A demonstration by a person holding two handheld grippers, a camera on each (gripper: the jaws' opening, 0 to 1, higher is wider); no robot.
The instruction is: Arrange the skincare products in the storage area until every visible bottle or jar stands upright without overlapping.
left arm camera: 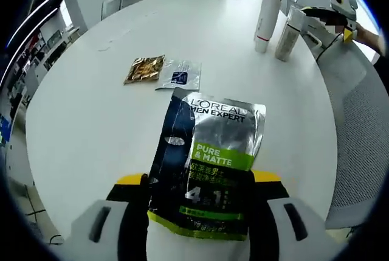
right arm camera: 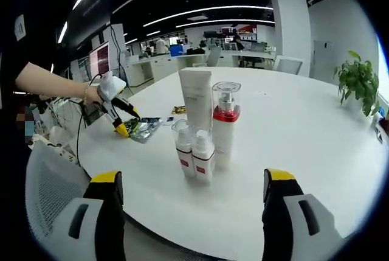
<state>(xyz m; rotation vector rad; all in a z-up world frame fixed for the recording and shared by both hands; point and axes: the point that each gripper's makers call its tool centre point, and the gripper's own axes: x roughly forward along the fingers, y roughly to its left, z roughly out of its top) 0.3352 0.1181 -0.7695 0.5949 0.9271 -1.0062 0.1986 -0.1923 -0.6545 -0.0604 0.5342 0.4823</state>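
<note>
Left gripper view: left gripper clamps the L'Oreal pouch, flat on the white table; gold sachet and clear sachet lie just beyond, tall tube and bottle upright far right. Right gripper view: right gripper jaws wide, empty; tube, pump bottle and two small bottles stand upright, clustered ahead.
</note>
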